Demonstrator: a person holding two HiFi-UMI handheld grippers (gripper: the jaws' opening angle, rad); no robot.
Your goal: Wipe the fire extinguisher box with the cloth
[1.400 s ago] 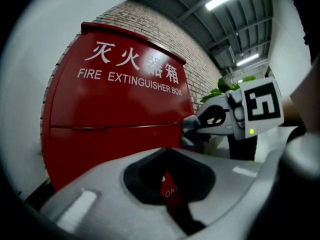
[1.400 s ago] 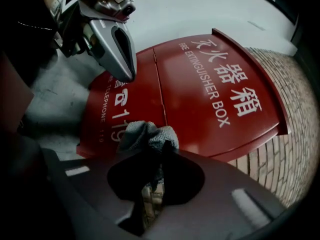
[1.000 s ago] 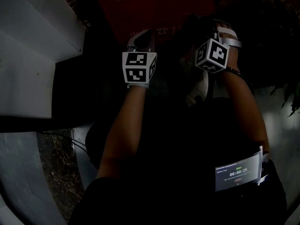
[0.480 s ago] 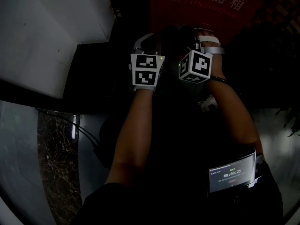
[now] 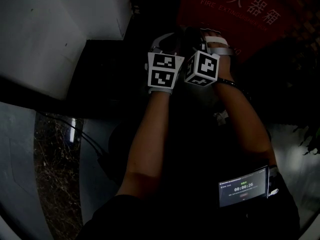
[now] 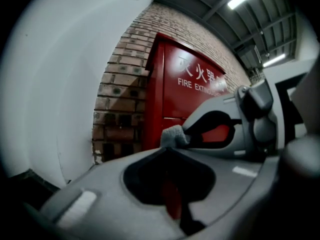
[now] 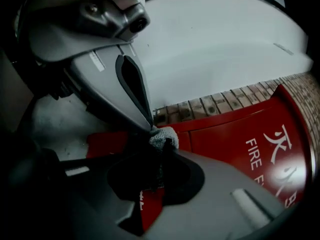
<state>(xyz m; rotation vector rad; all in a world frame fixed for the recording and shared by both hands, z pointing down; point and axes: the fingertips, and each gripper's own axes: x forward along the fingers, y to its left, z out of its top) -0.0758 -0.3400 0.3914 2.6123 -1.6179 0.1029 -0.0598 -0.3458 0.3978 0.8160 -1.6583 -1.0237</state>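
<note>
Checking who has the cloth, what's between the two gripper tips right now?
A small grey cloth, bunched where the tips of the left gripper and the right gripper meet. Both gripper views show it, pinched by the right one.

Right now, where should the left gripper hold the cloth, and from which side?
The grey tuft of the cloth poking out past the shut jaws of the right gripper, approached tip to tip; the rest sits behind them. The closed tips of the left gripper touch it.
</note>
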